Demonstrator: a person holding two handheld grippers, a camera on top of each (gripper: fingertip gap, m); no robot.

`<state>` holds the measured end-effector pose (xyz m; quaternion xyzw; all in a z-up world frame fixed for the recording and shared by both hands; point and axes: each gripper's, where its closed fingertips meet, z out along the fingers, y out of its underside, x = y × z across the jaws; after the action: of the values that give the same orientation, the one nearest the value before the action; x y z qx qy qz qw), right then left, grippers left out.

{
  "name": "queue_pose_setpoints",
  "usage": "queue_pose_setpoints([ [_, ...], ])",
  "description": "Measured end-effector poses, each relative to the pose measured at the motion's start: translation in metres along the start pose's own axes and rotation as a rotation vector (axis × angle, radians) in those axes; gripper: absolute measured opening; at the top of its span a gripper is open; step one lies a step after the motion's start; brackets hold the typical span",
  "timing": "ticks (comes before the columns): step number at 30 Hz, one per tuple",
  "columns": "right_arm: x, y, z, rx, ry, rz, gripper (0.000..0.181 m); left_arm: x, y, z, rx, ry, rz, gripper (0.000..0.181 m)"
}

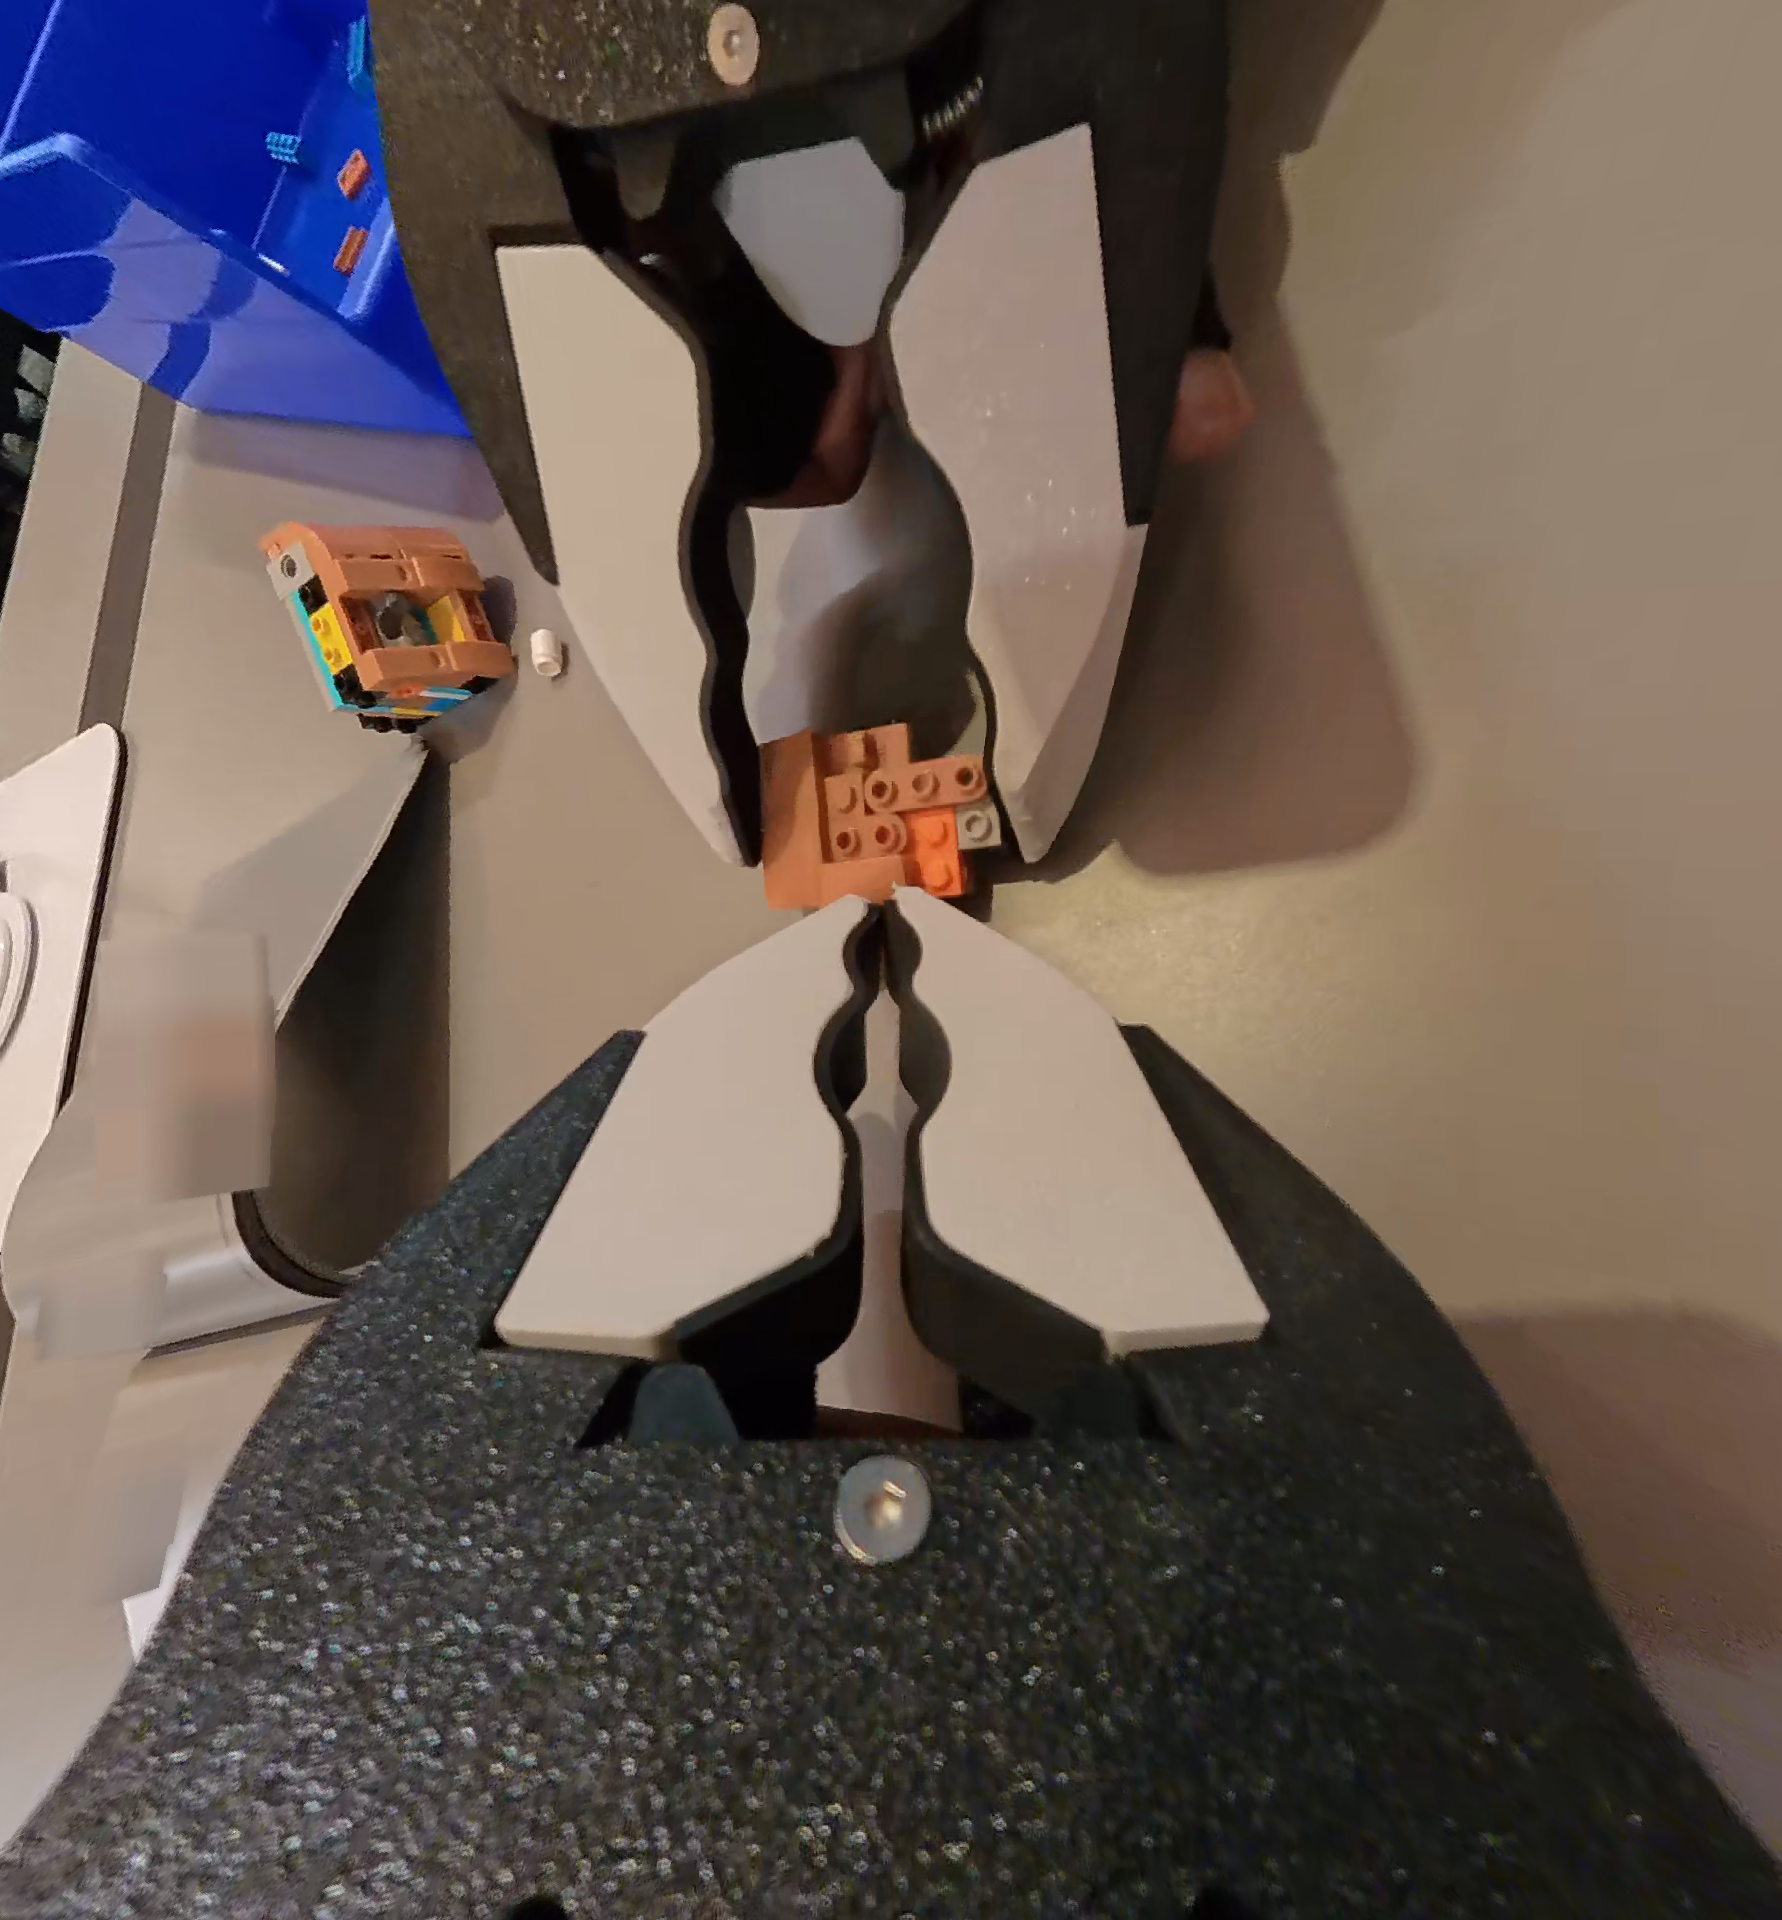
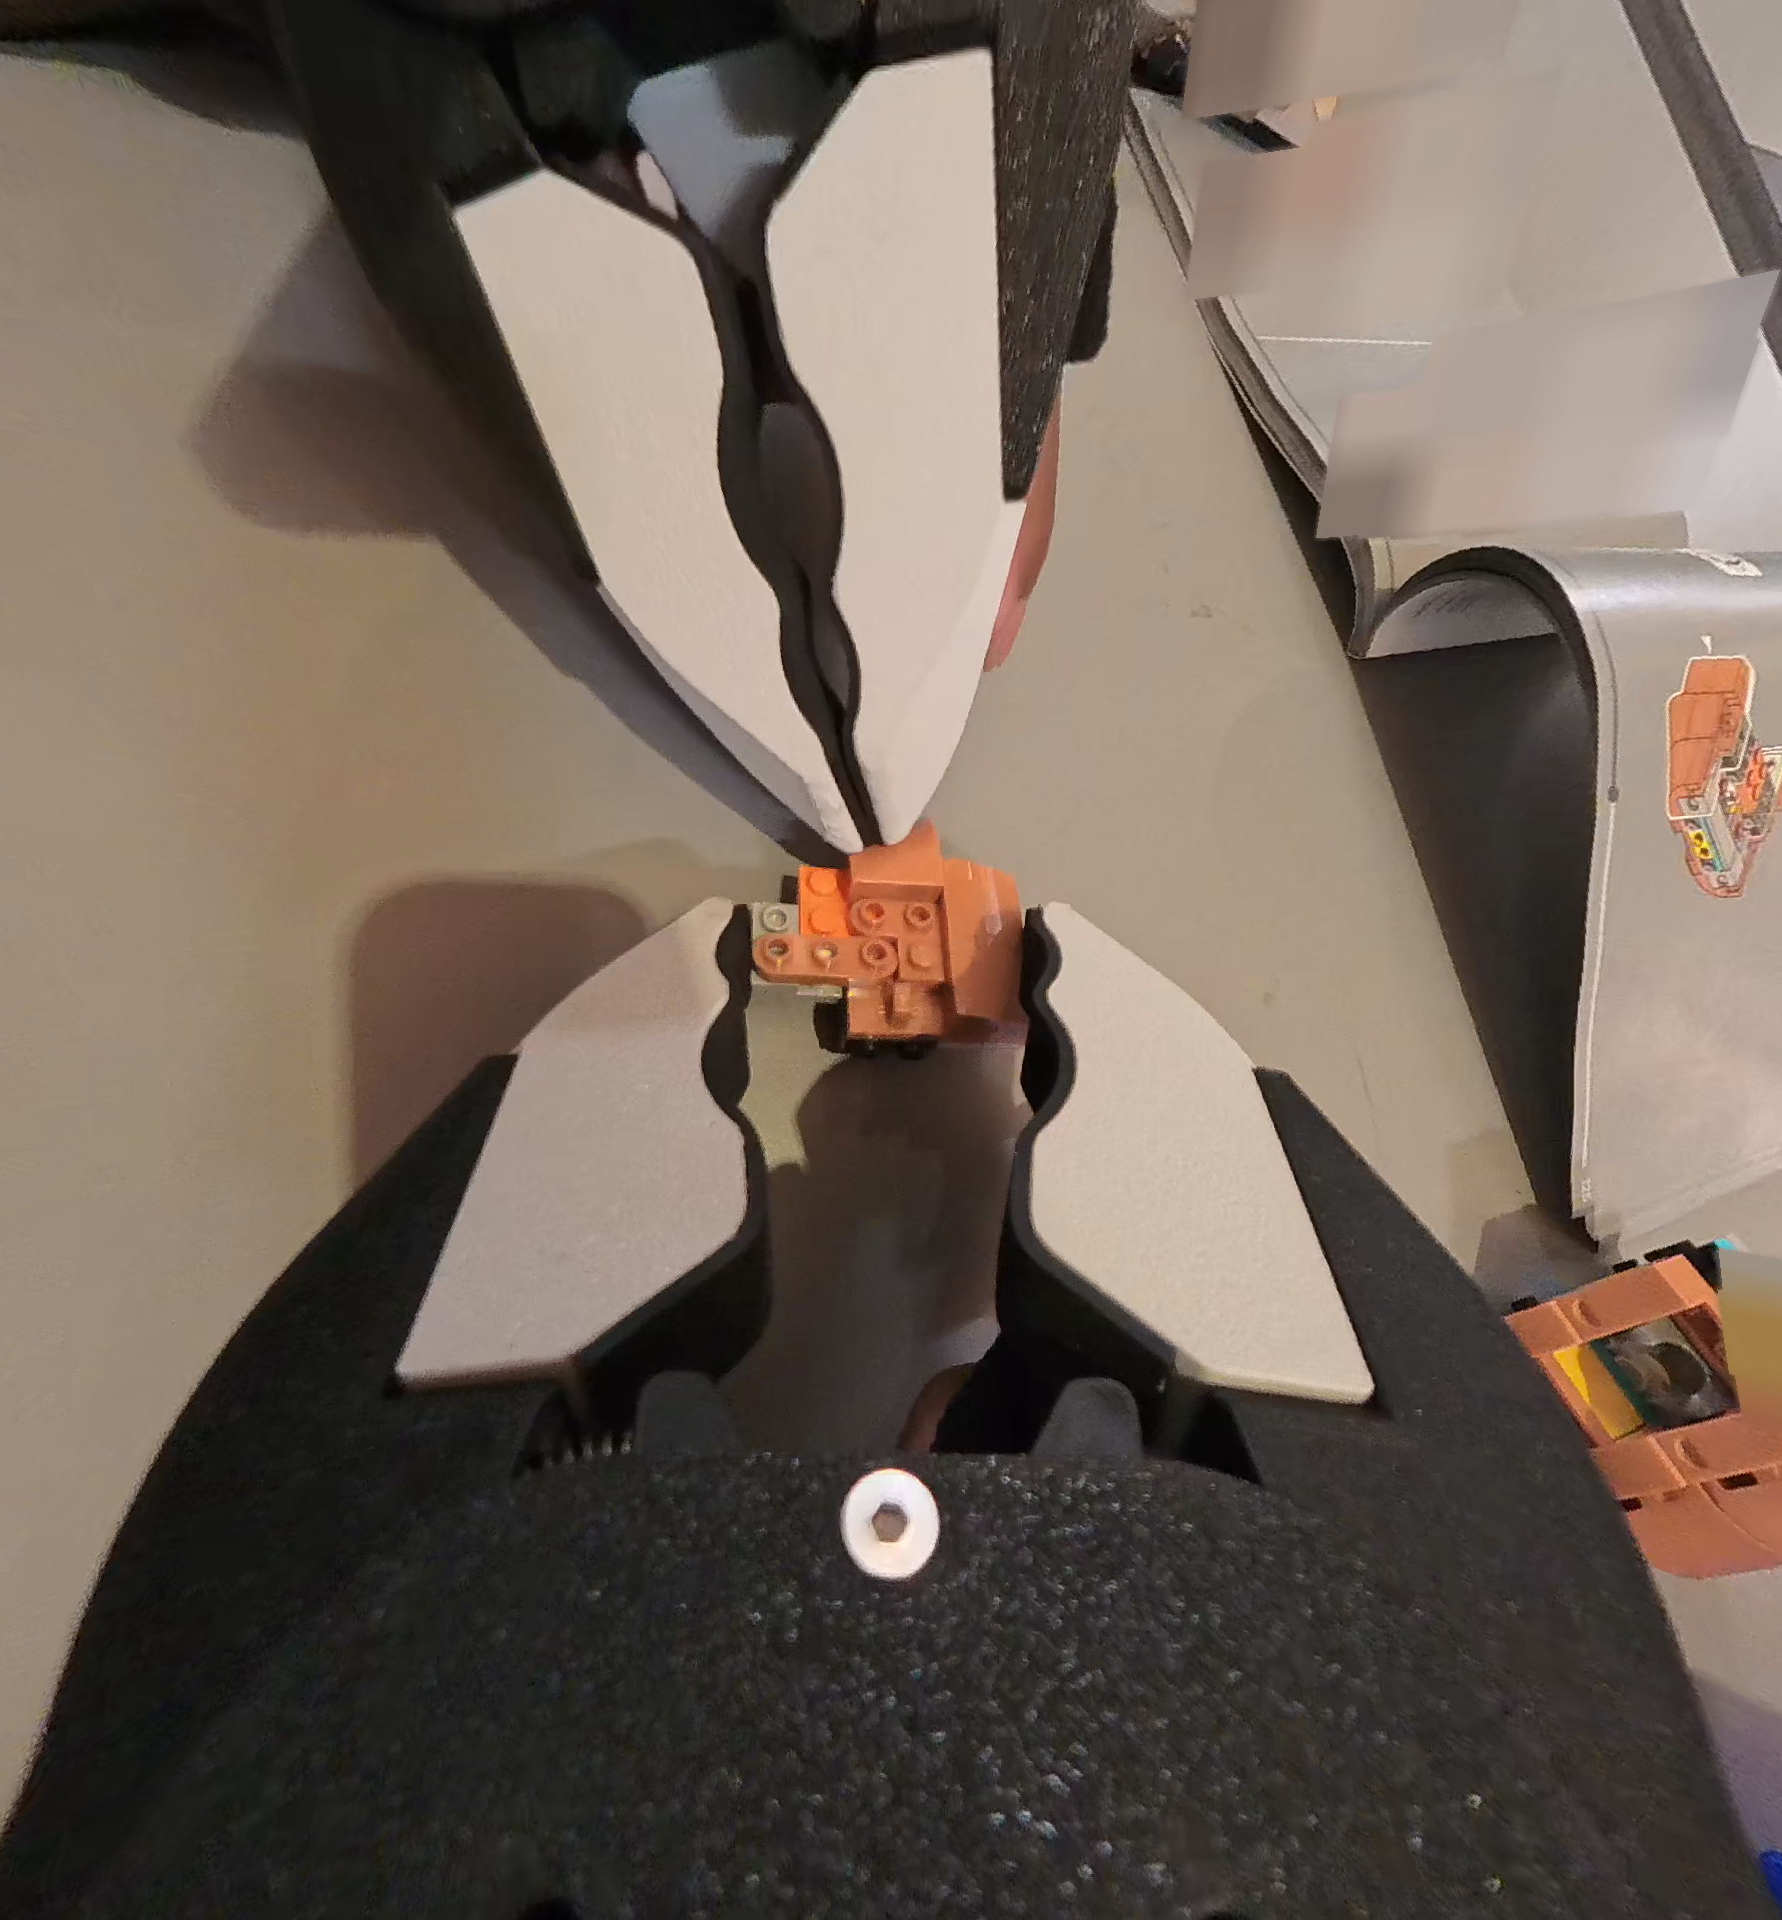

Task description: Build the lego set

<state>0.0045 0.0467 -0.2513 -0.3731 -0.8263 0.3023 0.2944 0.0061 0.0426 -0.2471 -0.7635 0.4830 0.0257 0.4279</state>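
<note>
**Clerk:** Seven entries, largest first. One: grey table [image 1: 1489, 623], under both tongs. Two: blue bin [image 1: 139, 239], well off ahead of the left tongs [image 1: 882, 909] and to their left side; loose bricks lie inside, likely the parts supply.

**Onlooker:** And the open booklet [image 2: 1697, 935]?

**Clerk:** Three. It lies to the right of the right tongs [image 2: 882, 925], a page showing a pictured model, presumably kept open for reference. Four: the larger brown-roofed build [image 1: 388, 623], parked apart on the same side as the bin, away from the work.

**Onlooker:** The tongs themselves?

**Clerk:** Five, right tongs: jaws spread just wide enough to clamp the small brown-and-orange assembly [image 1: 866, 821] by its two sides, studs upward, I judge to steady it. Six, left tongs: opposite, tips pressed together against the assembly's edge. They look to be pushing a brick home, but I cannot tell whether anything thin sits between them.

**Onlooker:** Last?

**Clerk:** Seven: white round piece [image 1: 548, 655], beside the larger build, untouched.
</note>
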Motion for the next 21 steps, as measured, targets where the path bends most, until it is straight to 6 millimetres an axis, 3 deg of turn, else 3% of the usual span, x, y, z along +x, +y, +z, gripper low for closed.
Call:
queue_pose_setpoints([
  [14, 0.0055, -0.0015, -0.0016, 0.018, 0.000, 0.068, 0.049, -0.0028, 0.0021, 0.0015, -0.014, -0.114, 0.125, 0.011],
  [15, 0.0064, -0.0018, -0.0022, 0.023, 0.002, 0.073, 0.048, -0.0030, 0.0022, 0.0015, -0.017, -0.122, 0.131, 0.012],
  [17, 0.0075, -0.0032, -0.0036, 0.038, 0.004, 0.080, 0.016, -0.0027, 0.0022, 0.0016, -0.022, -0.130, 0.138, 0.013],
  [21, 0.0051, 0.0006, -0.0027, 0.012, -0.011, 0.066, 0.025, -0.0033, 0.0048, 0.0023, -0.044, -0.133, 0.137, 0.014],
])
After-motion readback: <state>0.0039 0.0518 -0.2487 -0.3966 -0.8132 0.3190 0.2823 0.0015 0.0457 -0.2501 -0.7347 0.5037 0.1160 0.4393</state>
